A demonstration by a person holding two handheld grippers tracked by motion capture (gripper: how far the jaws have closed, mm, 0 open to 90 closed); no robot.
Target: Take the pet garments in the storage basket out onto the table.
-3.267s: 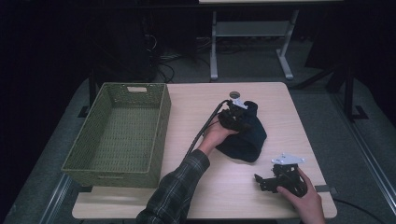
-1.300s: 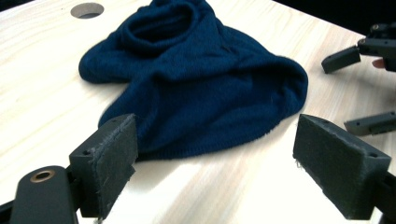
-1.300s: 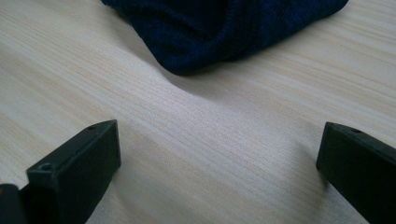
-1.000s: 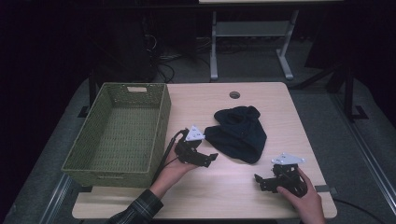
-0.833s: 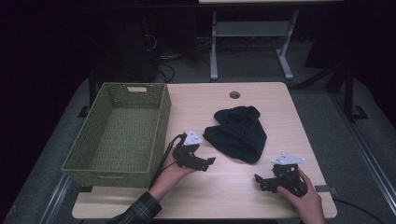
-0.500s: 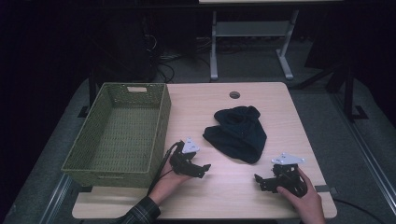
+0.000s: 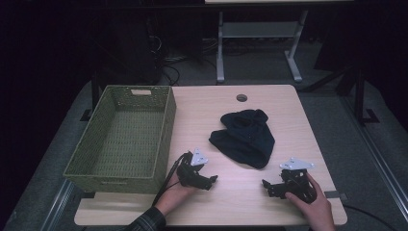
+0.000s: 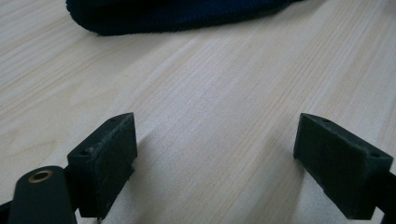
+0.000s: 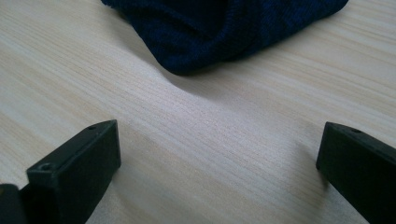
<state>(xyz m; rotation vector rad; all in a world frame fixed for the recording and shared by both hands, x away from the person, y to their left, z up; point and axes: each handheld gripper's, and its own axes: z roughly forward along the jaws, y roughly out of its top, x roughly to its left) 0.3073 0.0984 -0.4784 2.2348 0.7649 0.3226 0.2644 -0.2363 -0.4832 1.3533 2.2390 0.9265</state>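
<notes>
Both grippers rest low on the table with jaws spread and empty, left gripper point(image 7: 198, 174) lower centre, right gripper point(image 7: 288, 183) lower right, the dark hat point(image 7: 245, 137) lying mid-frame beside the empty basket point(image 7: 166, 125); seemingly a pause, next requiring a pinch on its knit edge.

A pale wood grain is shown by the table point(image 7: 269, 202), on which a dark navy knitted hat point(image 7: 245, 138) is laid. An olive-green woven basket point(image 7: 163, 130) is seen beside it. Black jaws are carried by both grippers, and a plaid sleeve point(image 7: 146, 222) is worn
</notes>
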